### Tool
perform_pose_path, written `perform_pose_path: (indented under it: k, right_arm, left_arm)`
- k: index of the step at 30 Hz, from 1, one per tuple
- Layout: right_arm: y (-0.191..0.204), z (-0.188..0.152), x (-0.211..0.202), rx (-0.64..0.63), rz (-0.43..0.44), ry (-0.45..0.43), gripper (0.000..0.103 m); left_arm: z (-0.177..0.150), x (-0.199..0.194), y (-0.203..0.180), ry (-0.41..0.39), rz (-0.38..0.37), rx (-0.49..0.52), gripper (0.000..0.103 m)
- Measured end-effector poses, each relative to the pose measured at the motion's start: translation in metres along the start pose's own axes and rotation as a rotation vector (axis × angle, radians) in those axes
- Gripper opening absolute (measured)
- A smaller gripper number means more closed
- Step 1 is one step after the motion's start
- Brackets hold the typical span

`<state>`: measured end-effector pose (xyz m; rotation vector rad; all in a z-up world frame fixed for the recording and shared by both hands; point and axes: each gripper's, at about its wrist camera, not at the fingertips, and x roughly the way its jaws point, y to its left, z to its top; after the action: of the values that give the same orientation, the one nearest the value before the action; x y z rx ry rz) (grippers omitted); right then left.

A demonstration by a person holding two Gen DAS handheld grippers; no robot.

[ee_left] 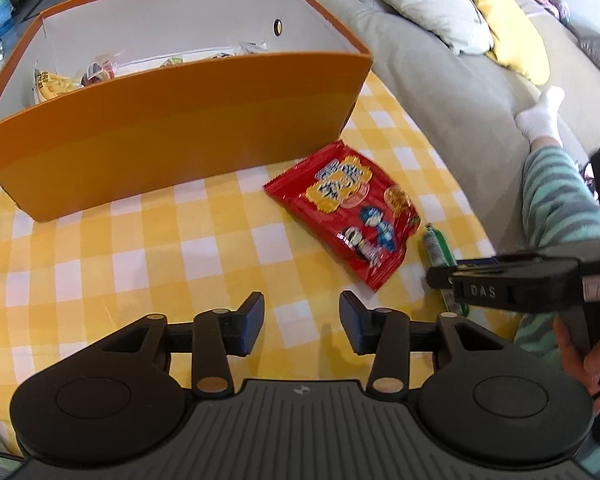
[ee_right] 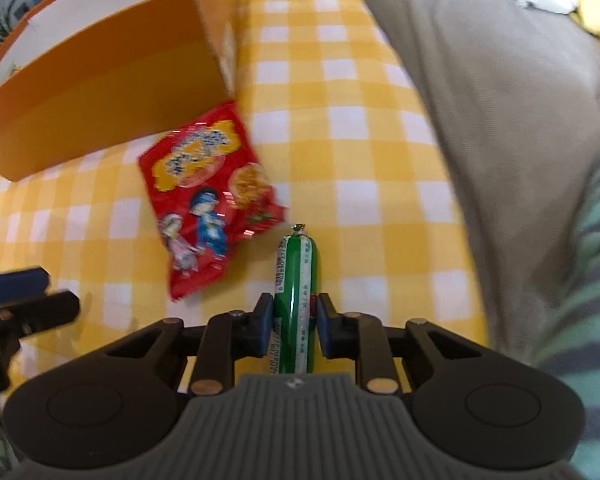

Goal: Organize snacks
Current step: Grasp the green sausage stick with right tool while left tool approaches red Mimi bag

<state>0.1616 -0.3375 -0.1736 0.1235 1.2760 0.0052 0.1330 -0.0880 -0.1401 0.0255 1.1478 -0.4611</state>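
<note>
A green sausage stick (ee_right: 295,280) lies on the yellow checked cloth (ee_right: 340,128), and my right gripper (ee_right: 294,312) is shut on it, both pads pressed to its sides. In the left wrist view that same right gripper (ee_left: 440,278) reaches in from the right over the green stick (ee_left: 436,246). A red snack bag (ee_left: 346,208) lies flat beside it, just in front of the orange box (ee_left: 172,128); the red bag (ee_right: 208,204) sits left of the stick. My left gripper (ee_left: 302,320) hovers open over bare cloth, nothing between its fingers.
The orange box holds several snack packets (ee_left: 56,84) along its left and back. A grey sofa (ee_left: 440,80) with white and yellow cushions borders the cloth on the right. A person's striped trouser leg (ee_left: 556,204) and white sock (ee_left: 540,116) rest there.
</note>
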Motion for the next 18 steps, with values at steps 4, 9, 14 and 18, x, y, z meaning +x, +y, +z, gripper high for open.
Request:
perform_pose_path:
  k: [4, 9, 14, 18]
  right_arm:
    - [-0.011, 0.003, -0.007, 0.021, -0.056, -0.038, 0.020]
    - [-0.019, 0.021, -0.008, 0.012, -0.070, -0.116, 0.020]
    - [-0.002, 0.027, 0.001, -0.055, 0.012, -0.131, 0.020]
    - [0.015, 0.018, 0.008, -0.095, 0.100, -0.084, 0.019]
  left_arm:
    - [0.009, 0.004, -0.004, -0.001, -0.003, -0.015, 0.057]
    - [0.022, 0.009, -0.002, -0.022, -0.020, -0.077, 0.065]
    - [0.021, 0.022, 0.001, -0.003, -0.043, -0.150, 0.066]
    - [0.018, 0.025, 0.007, -0.003, -0.009, -0.174, 0.069]
